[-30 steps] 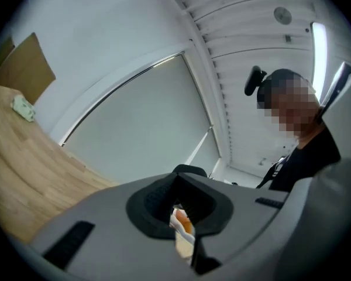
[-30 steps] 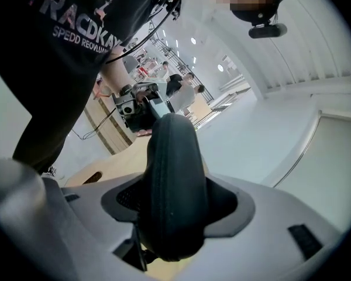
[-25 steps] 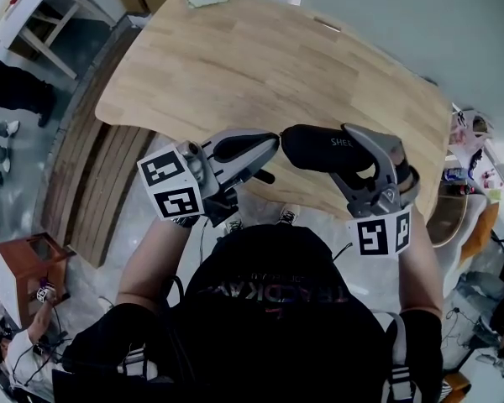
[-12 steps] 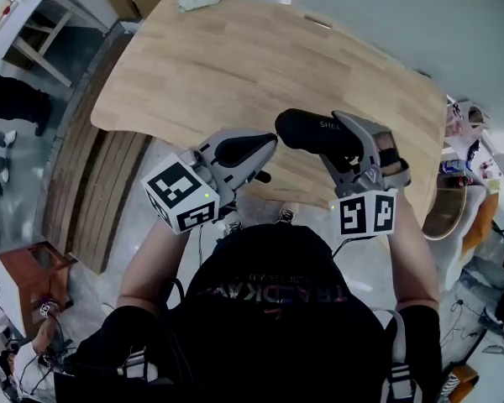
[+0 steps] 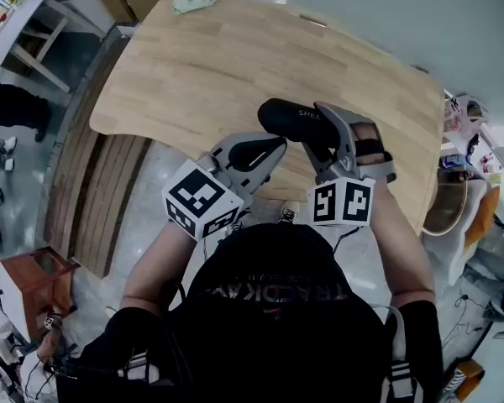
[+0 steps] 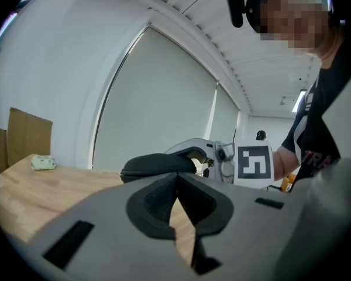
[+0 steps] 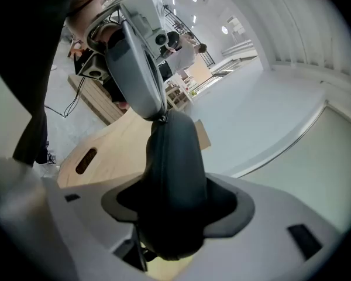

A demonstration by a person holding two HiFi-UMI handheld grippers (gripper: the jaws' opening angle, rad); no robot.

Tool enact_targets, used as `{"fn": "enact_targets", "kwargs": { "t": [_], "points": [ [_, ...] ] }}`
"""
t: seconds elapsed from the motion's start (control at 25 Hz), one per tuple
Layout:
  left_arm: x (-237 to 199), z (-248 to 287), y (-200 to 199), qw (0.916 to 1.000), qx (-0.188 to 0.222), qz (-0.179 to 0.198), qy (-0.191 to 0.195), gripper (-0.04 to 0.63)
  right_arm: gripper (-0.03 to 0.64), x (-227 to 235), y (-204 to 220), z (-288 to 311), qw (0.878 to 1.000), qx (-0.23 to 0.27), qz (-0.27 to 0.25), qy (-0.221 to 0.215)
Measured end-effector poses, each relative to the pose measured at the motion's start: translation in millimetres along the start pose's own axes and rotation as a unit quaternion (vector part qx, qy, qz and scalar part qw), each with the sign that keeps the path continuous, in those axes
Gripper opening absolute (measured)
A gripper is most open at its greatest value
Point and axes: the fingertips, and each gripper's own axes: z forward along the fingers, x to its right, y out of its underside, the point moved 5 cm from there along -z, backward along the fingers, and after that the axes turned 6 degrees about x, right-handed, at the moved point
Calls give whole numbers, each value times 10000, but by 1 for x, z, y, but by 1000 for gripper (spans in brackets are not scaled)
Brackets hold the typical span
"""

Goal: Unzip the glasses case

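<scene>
A black glasses case (image 5: 287,118) hangs over the near edge of the wooden table (image 5: 235,57). My right gripper (image 5: 329,141) is shut on its right end; in the right gripper view the case (image 7: 172,174) fills the gap between the pads. My left gripper (image 5: 273,148) is shut, with its tip close under the case. In the left gripper view its pads (image 6: 158,206) meet just below the case (image 6: 158,164). From the right gripper view the left gripper (image 7: 134,57) ends at the case's far tip, by a small zipper pull (image 7: 161,119). I cannot tell whether it pinches the pull.
A pale packet (image 5: 193,0) lies at the table's far corner, also visible as the packet (image 6: 44,163) in the left gripper view. A slot (image 7: 85,160) is cut in the tabletop. Wooden planks (image 5: 92,191) lie on the floor at left; a chair (image 5: 454,208) stands at right.
Both grippers have shifted with the case toward the table and to the left in the head view. The left gripper has rolled, and its marker cube has swung round toward the right gripper.
</scene>
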Motion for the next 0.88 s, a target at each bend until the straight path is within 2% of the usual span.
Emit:
{"fn": "enact_targets", "kwargs": {
  "t": [0.16, 0.44, 0.56, 0.64, 0.72, 0.8, 0.88],
  "points": [
    [0, 3, 4, 9997, -164, 69, -161, 14, 285, -4, -3, 7, 9998, -173, 7, -18],
    [7, 11, 12, 9964, -561, 474, -433, 14, 285, -13, -5, 16, 9986, -522, -33, 7],
    [12, 16, 14, 9921, -768, 798, -584, 16, 285, -16, -3, 20, 9973, -719, -150, 58],
    [20, 19, 15, 9913, -829, 893, -492, 20, 285, -19, -3, 23, 9967, -796, -170, 63],
    [27, 22, 15, 9928, -809, 801, -359, 27, 281, -20, -6, 25, 9970, -766, -5, 70],
    [24, 22, 12, 9912, -803, 941, -478, 17, 278, -17, -7, 25, 9972, -723, 148, 145],
    [22, 23, 8, 9918, -727, 957, -422, 15, 278, -12, -5, 25, 9971, -707, 200, 181]
  ]
}}
